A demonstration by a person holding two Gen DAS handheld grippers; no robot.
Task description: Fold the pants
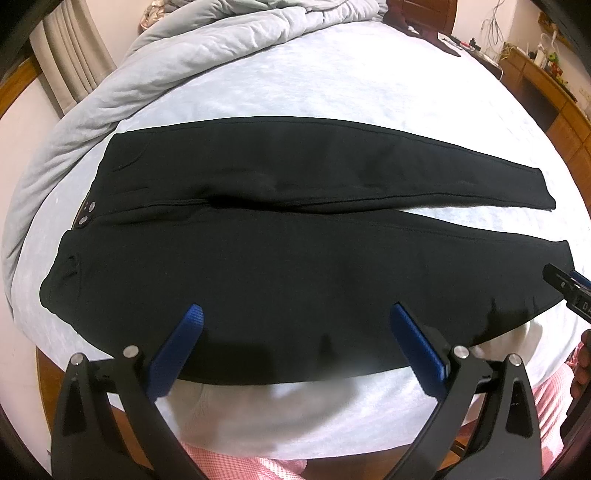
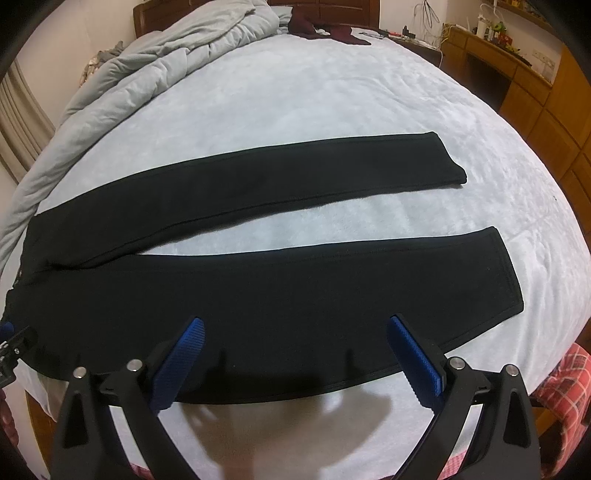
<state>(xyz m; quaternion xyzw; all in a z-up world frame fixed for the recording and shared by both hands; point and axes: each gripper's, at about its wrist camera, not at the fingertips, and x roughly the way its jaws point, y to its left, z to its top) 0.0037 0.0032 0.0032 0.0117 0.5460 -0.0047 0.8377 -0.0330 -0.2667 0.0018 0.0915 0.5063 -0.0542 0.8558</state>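
Note:
Black pants (image 1: pixel 295 221) lie flat and spread on the pale bed sheet (image 1: pixel 332 81), waistband to the left, both legs stretching right. In the right wrist view the pants (image 2: pixel 258 280) show both legs apart, cuffs at right. My left gripper (image 1: pixel 295 314) is open and empty, hovering above the near leg close to the waist end. My right gripper (image 2: pixel 295 325) is open and empty, above the near leg's lower part. The right gripper's tip (image 1: pixel 565 284) shows at the left wrist view's right edge; the left gripper's tip (image 2: pixel 14 343) shows at the right wrist view's left edge.
A crumpled grey duvet (image 1: pixel 155 62) lies along the bed's far left. A dark red garment (image 2: pixel 328 27) lies near the headboard. A wooden desk (image 2: pixel 517 62) with clutter stands at the right. Pink plaid cloth (image 2: pixel 565 373) is at the near edge.

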